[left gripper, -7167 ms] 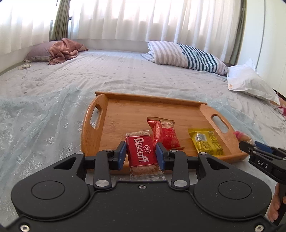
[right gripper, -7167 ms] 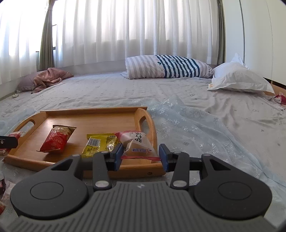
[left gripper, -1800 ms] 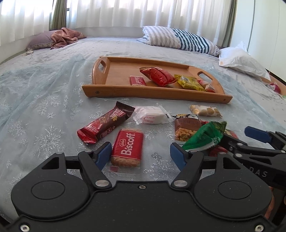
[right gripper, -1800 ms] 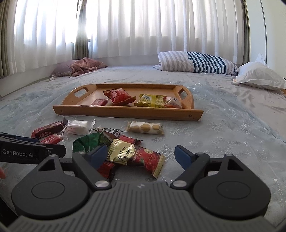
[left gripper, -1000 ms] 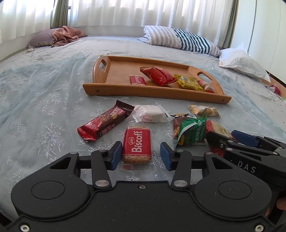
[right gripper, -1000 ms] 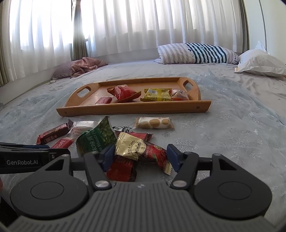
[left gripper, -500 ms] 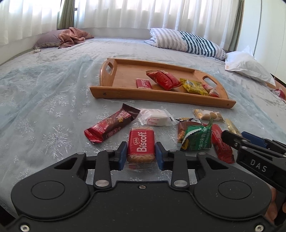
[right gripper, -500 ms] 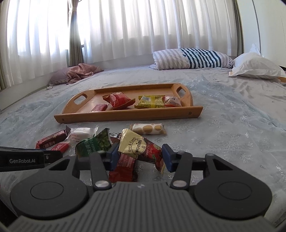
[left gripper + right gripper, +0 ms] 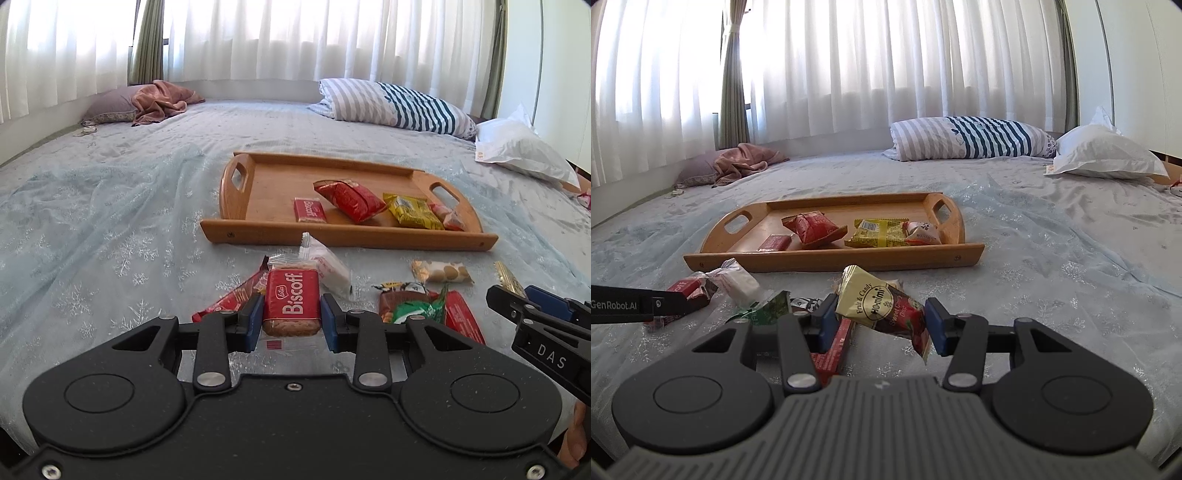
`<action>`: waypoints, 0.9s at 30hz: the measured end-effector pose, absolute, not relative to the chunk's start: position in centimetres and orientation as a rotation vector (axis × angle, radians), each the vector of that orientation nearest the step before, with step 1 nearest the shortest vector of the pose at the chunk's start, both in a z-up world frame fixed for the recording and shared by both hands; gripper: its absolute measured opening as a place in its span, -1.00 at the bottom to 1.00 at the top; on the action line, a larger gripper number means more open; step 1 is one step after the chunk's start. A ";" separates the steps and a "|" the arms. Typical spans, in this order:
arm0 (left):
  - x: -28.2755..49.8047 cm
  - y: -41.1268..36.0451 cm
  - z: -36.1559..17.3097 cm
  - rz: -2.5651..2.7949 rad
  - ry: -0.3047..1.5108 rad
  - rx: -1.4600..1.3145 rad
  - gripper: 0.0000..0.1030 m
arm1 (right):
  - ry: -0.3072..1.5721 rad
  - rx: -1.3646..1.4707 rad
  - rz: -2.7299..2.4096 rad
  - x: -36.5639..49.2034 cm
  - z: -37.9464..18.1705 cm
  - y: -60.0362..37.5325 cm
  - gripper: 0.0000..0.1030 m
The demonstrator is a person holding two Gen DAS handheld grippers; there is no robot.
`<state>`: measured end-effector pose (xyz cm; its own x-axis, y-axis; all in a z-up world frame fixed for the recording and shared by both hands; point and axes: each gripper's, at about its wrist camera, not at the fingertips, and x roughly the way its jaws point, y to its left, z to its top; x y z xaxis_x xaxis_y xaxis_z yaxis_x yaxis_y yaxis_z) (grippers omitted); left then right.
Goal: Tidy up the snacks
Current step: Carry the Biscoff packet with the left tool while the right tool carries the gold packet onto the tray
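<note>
Since a second ago, both packets lifted off bedspread (image 9: 110,229): left gripper (image 9: 291,319) clamps Biscoff packet (image 9: 291,301); right gripper (image 9: 881,321) clamps candy packet (image 9: 882,308). Wooden tray (image 9: 332,232) beyond; curtained window (image 9: 886,74) behind.

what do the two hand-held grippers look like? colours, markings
Left hand-held gripper: black speckled body, two round bosses, silver pivot screws, black linkage arms, blue pads. Its side reads "GenRobot.AI" in the right wrist view. Right hand-held gripper: same layout, but a ribbed grey centre plate; blue pads; "DAS" printed on its side in the left wrist view. No cables or sleeves visible.
</note>
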<state>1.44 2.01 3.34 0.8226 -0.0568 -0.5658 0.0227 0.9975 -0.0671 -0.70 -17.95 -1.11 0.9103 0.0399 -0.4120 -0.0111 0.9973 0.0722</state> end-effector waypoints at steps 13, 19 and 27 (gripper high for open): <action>2.3 2.1 4.5 -0.045 0.570 -0.063 -0.39 | 0.402 0.063 -0.009 -0.4 -0.6 -18.5 0.03; 2.9 2.3 4.9 -0.044 0.555 -0.057 -0.39 | 0.390 0.056 -0.015 0.1 -0.1 -18.8 0.03; 4.7 3.0 6.3 -0.034 0.519 -0.058 -0.39 | 0.374 0.057 -0.007 1.4 0.6 -19.1 0.03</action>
